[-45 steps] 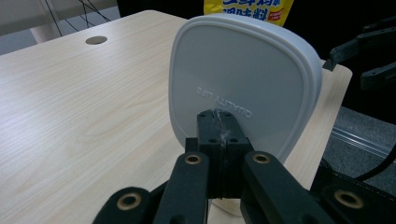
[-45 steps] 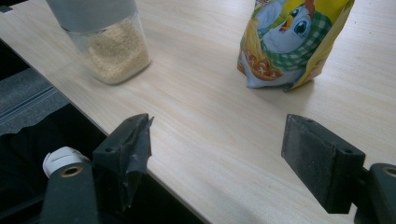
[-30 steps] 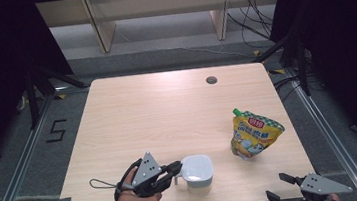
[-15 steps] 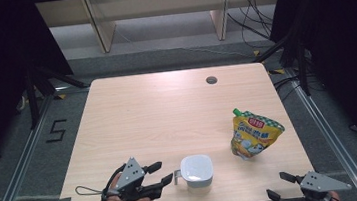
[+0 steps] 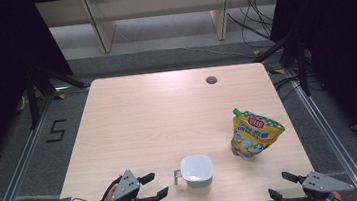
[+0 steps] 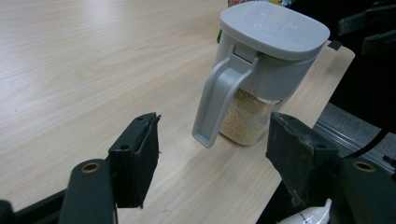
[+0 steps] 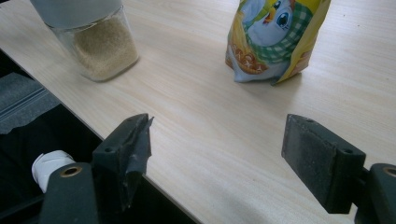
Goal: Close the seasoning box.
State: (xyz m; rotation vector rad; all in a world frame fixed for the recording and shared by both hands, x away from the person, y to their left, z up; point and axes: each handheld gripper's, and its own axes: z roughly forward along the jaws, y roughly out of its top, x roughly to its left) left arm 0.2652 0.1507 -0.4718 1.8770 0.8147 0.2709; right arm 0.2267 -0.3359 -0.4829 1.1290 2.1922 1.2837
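Observation:
A clear jar point(image 5: 196, 171) of beige grains with a grey lid stands near the table's front edge, its grey handle point(image 5: 177, 176) pointing left. My left gripper point(image 5: 156, 184) sits just left of it. Its jaws have just been opening and stand open. In the left gripper view the handle point(image 6: 219, 102) hangs a little ahead of the left gripper point(image 6: 215, 140), and nothing is between the pads. My right gripper point(image 5: 279, 184) hovers open at the front right edge. In its own view the right gripper point(image 7: 219, 140) faces the jar point(image 7: 100, 46) and a yellow pouch point(image 7: 271, 37).
The yellow stand-up pouch point(image 5: 254, 135) stands right of the jar on the wooden table point(image 5: 168, 116). A round cable hole point(image 5: 211, 80) lies near the far edge. Dark floor and rails surround the table.
My left gripper has let go of the jar's handle, opened its jaws and drawn back to the left and down. The jar stays in place. The right gripper has not moved.

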